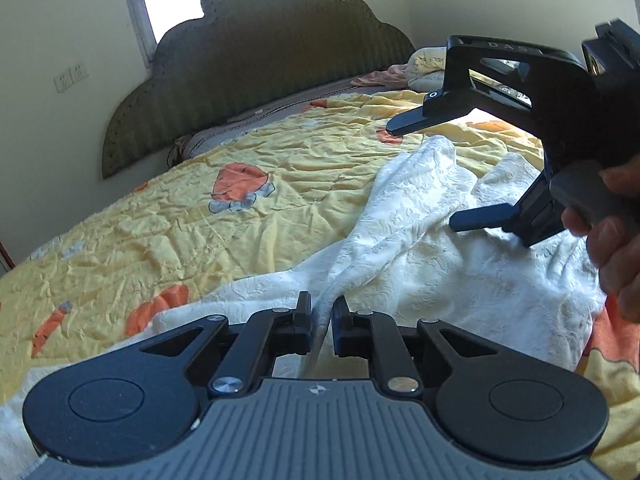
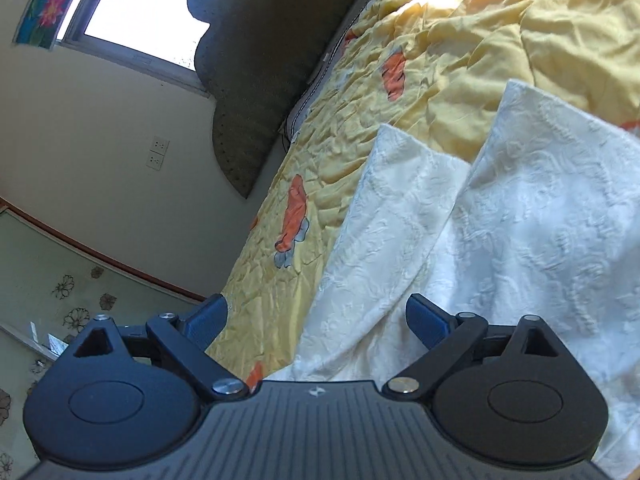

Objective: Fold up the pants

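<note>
White textured pants (image 1: 420, 264) lie rumpled on a yellow quilt (image 1: 180, 232). At the bottom of the left wrist view, my left gripper (image 1: 321, 320) is shut on a raised ridge of the pants' fabric. My right gripper (image 1: 432, 174) hovers over the far part of the pants with its jaws wide apart and nothing between them; a hand (image 1: 616, 240) holds it. In the right wrist view the right gripper (image 2: 316, 312) stands open above the near edge of the pants (image 2: 520, 240), whose two legs (image 2: 400, 208) stretch away side by side.
The quilt has orange and grey prints. A dark scalloped headboard (image 1: 260, 60) stands against the wall under a window (image 2: 132, 12). Bundled bedding (image 1: 428, 66) sits at the far right of the bed. The bed's left edge (image 2: 248, 248) drops to a flowered floor.
</note>
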Demonstrator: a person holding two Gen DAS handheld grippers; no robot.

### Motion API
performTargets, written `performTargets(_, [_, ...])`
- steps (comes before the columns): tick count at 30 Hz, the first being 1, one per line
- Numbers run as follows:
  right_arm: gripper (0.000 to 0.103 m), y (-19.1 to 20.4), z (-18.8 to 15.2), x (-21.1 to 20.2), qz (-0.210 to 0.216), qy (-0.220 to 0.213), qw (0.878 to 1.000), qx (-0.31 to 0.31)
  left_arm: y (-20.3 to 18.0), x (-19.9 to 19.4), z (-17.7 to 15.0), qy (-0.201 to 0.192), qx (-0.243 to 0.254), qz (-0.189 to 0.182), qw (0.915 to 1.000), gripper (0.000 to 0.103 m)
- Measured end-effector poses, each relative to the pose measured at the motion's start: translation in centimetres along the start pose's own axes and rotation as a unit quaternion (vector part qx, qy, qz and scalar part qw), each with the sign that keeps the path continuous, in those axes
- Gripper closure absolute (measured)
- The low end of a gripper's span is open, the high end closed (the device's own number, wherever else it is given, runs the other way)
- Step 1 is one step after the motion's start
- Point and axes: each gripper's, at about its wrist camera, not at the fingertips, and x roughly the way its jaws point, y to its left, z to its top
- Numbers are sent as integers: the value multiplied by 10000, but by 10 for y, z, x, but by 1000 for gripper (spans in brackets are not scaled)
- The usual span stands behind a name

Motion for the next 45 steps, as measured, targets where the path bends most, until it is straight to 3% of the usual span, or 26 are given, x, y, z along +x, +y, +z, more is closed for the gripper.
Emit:
performTargets(4, [6,9,4,11,-224,-411,9986,-240,13,8,1,295,-282,-235,9989,89])
performTargets(8, [7,1,13,1,-405,-1118,9925,-291,10,2,-2,296,-104,-605,9977,69])
performTargets(10, [21,-11,17,-1,-420,-1230,9915,13,2,1,-3,244,178,-518,9982,66])
performTargets(12, [52,-25,24,-2,-345,-1195,9920,228,-5,0,-5,138,474,-373,9981,66])
performTargets(13, [60,-29,26,0,-349,-1162,9923,250,-8,1,-6,114,601,-303,9977,67])
performTargets(15, [84,-37,30,4,-398,-1087,9927,329,-11,3,-7,98,650,-230,9976,83])
performTargets(17, [97,-42,30,1,-366,-1142,9920,406,-12,2,-7,97,592,-220,9980,87])
performTargets(23, [99,-23,26,-32,-316,-1541,9875,-37,-21,-17,-4,-281,724,-204,9968,93])
performTargets(30, [99,15,12,-104,-668,-2034,9719,-981,-37,-57,4,-631,766,-895,9910,93])
performTargets(35, [98,0,-3,-140,-1071,-2001,9701,-864,-56,-69,-12,-611,1008,-1127,9866,93])
performTargets(40, [98,-28,-15,-146,-1205,-1930,9731,-367,-64,-69,-26,-488,1162,-1161,9852,93])
performTargets(45, [98,-32,-29,-155,-1378,-2026,9684,-470,-68,-75,-29,-549,1386,-1152,9821,93])
